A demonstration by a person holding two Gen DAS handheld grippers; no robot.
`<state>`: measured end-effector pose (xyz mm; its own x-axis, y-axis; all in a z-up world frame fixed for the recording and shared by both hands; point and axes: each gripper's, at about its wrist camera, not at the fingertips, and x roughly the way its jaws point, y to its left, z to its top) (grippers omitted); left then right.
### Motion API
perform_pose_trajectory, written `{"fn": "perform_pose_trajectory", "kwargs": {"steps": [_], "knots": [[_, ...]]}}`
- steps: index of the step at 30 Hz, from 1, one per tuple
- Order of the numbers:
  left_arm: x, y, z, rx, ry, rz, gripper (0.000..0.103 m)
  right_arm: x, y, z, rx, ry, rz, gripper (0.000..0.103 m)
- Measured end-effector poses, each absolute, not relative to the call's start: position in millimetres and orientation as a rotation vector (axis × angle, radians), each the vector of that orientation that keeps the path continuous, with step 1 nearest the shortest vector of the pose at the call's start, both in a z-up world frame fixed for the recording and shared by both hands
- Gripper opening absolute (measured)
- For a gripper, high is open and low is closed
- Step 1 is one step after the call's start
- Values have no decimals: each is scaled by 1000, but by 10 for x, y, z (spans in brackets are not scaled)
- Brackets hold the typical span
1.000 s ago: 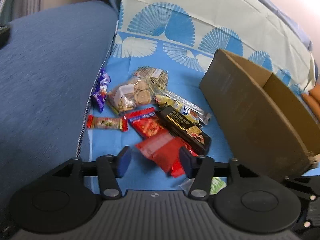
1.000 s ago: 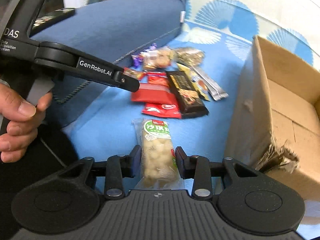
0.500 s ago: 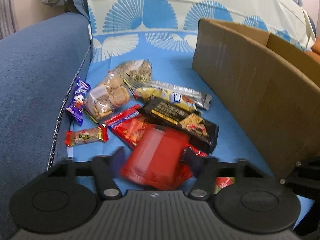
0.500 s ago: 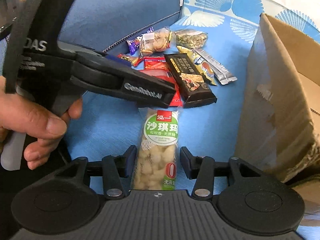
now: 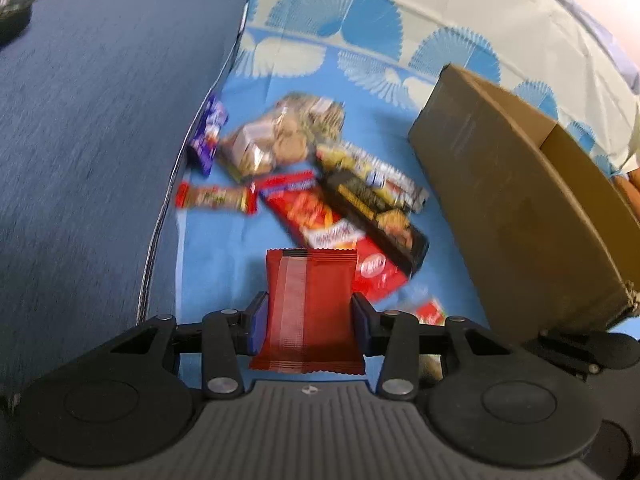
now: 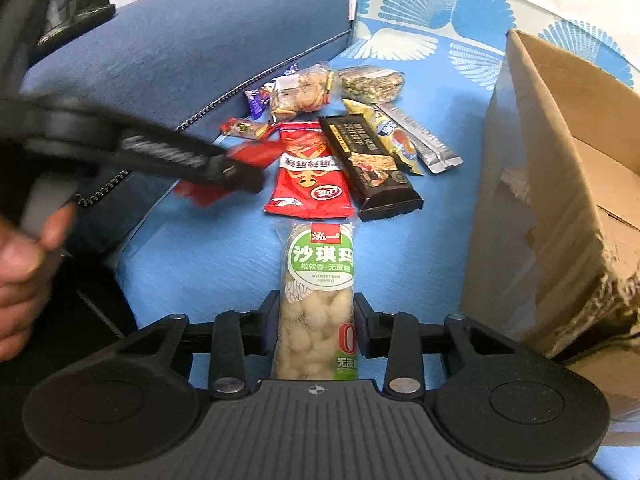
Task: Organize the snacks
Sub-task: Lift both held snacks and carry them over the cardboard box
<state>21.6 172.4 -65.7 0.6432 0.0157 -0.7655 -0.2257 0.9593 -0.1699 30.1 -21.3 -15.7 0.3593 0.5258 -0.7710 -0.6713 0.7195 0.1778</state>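
Left gripper (image 5: 307, 316) just closed, pads pressed on a red packet (image 5: 310, 312), held above the blue sheet (image 5: 216, 256). Right gripper (image 6: 316, 318) also just closed, clamped on a green-labelled pastry pack (image 6: 318, 300), its far end near the loose snacks. Pile of snacks (image 6: 340, 148) on the sheet, between the sofa arm (image 6: 160, 52) and an open cardboard box (image 6: 560, 184). A hand (image 6: 20, 272) at the left edge of the right view.

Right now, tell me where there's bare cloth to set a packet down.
Free: the blue cloth between the sofa cushion and the green-label packet, and the strip beside the cardboard box. Crowded: the snack pile farther up.
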Motion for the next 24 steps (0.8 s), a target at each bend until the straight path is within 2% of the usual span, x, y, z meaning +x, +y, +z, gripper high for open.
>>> {"fn": "perform_pose_trajectory", "kwargs": {"steps": [9,16,24], "knots": [[300,1610,-788,-175,988,185,50,305,-219,-188,-168,951,766,41],[312,1538,-783,-128,995,189,50,285,-206,-177,-176,945,757,41],[253,1543,-692,-155,935,172,46,261,-214,-182,-193,920,754,38]]}}
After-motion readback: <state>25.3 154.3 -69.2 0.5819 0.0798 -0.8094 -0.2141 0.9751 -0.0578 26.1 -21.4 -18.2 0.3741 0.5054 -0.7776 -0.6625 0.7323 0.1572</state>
